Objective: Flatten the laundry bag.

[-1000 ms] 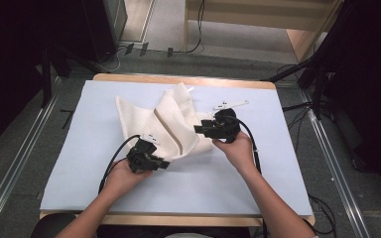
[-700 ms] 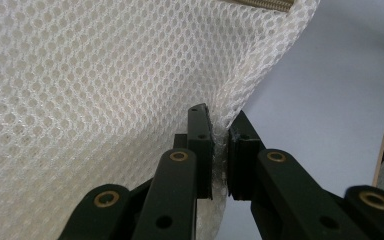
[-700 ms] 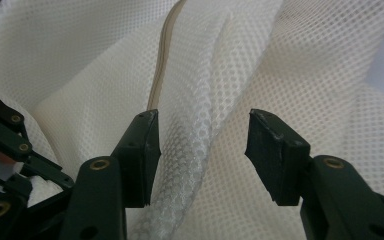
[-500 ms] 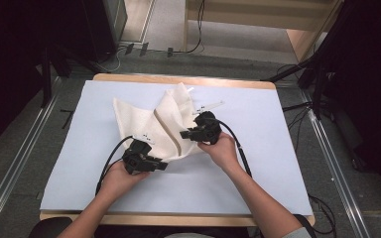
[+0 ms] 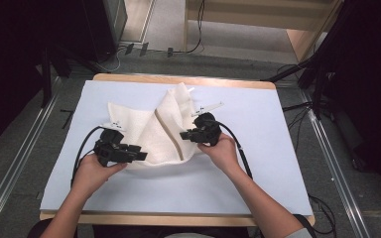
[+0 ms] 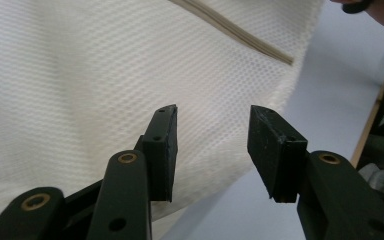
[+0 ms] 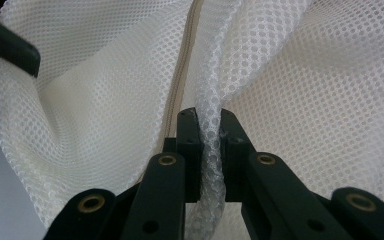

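Mesh bag (image 5: pixel 154 131): white netting with a beige zip line, lying crumpled at the middle of the table (image 5: pixel 258 168), on its pale blue cover. One fold stands up toward the far edge; the near hem lies flat.

Left gripper (image 5: pixel 138 154): at the bag's near-left corner, held by the left hand (image 5: pixel 92 171). Since half a second ago it has shifted slightly left and nearer, and its tips now sit at the bag's near hem. Jaws stand wide apart and hold nothing.

Right gripper (image 5: pixel 184 135): at the bag's right side, held by the right hand (image 5: pixel 223 151). Over the last second it has travelled leftward across the table, drawing the right flap of netting in toward the zip line. Jaws closed on a pinched ridge of mesh.

High view: shows both forearms, the trailing black cables (image 5: pixel 82 148), and the whole outline of the bag. Jaw openings are too small to read here.

Left gripper view: open pads (image 6: pixel 162 145) hover just over the netting (image 6: pixel 105 75), with the bag's hem and bare blue cover (image 6: pixel 330 90) beyond it. The zip line (image 6: pixel 235 35) crosses the upper part.

Right gripper view: a gathered strip of mesh (image 7: pixel 210 150) is clamped between the two pads (image 7: pixel 187 150); the zip line (image 7: pixel 182 70) runs up just left of the pinch. Part of the other gripper shows at the upper left.
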Demonstrator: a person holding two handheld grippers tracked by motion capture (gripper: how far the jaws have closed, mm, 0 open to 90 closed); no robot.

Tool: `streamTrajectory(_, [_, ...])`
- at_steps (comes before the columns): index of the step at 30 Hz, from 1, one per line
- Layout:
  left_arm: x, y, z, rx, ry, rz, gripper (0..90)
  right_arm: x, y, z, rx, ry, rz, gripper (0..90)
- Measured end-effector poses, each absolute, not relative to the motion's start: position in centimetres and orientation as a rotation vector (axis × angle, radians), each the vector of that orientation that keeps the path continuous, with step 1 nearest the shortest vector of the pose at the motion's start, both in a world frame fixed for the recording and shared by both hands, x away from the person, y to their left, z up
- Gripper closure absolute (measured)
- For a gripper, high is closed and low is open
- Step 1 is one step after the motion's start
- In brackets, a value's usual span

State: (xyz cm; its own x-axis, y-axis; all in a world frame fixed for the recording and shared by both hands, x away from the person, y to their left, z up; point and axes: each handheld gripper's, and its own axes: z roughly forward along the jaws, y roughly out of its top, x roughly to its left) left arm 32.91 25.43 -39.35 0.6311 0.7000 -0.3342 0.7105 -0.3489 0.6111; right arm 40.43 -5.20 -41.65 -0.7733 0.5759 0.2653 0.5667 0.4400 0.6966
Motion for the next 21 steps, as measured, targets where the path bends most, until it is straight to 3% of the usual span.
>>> streamTrajectory(21, [38.1, 34.6, -38.7, 1.935, 1.375, 0.153, 46.3, 38.4, -5.2, -41.7, 1.028, 2.652, 1.294, 83.9])
